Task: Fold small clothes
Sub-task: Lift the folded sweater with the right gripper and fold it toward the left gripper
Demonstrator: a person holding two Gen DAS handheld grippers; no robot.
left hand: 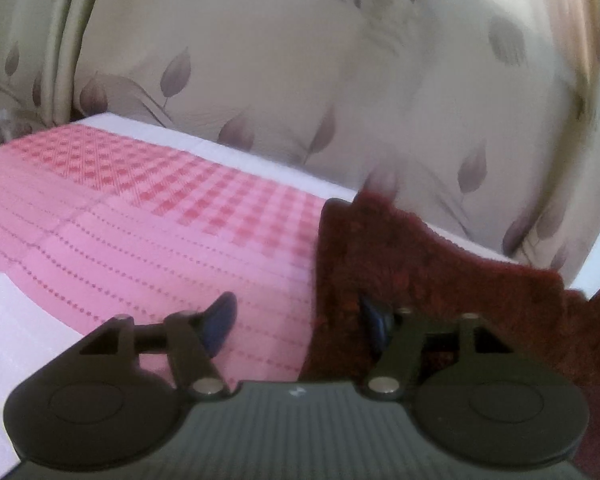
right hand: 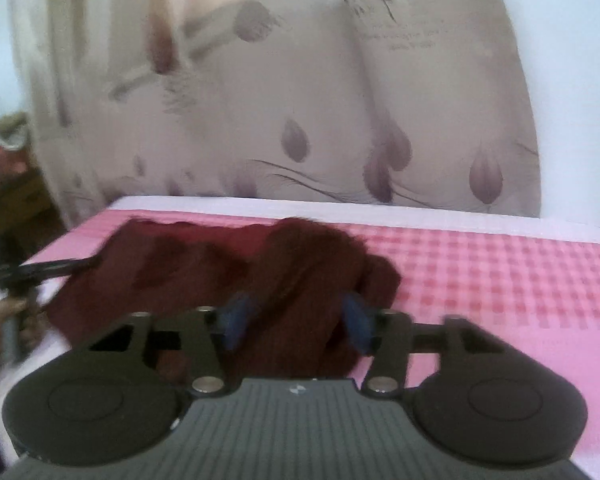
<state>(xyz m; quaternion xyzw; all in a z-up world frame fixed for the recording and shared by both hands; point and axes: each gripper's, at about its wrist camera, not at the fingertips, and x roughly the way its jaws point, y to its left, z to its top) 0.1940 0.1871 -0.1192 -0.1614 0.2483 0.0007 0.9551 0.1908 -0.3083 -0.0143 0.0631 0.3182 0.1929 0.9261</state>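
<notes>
A leaf-printed curtain (left hand: 340, 92) hangs behind the table, and the pink checked cloth (left hand: 148, 216) covers most of the white tabletop (right hand: 340, 205) I am working on. The dark red woolly garment (right hand: 228, 272) lies on that cloth, bunched and partly doubled over on itself, one edge reaching toward the far side of the table.

My left gripper (left hand: 300, 320) has its jaws apart: one blue pad sits over the pink cloth, the other against the edge of the garment, and nothing is pinched. My right gripper (right hand: 296, 320) is likewise parted, with a thick ridge of the red wool running between its pads but not squeezed (the picture is smeared, so I cannot say whether a pad brushes the wool).

I judge that a fold has just been laid down and both sides are let go. To do this well, I would draw both grippers straight back and slightly up so the fuzzy fabric does not snag and drag the fold open. That raised hump by my right pads looks uneven; I would flatten it before taking the next edge, gripping only one layer near a corner.
</notes>
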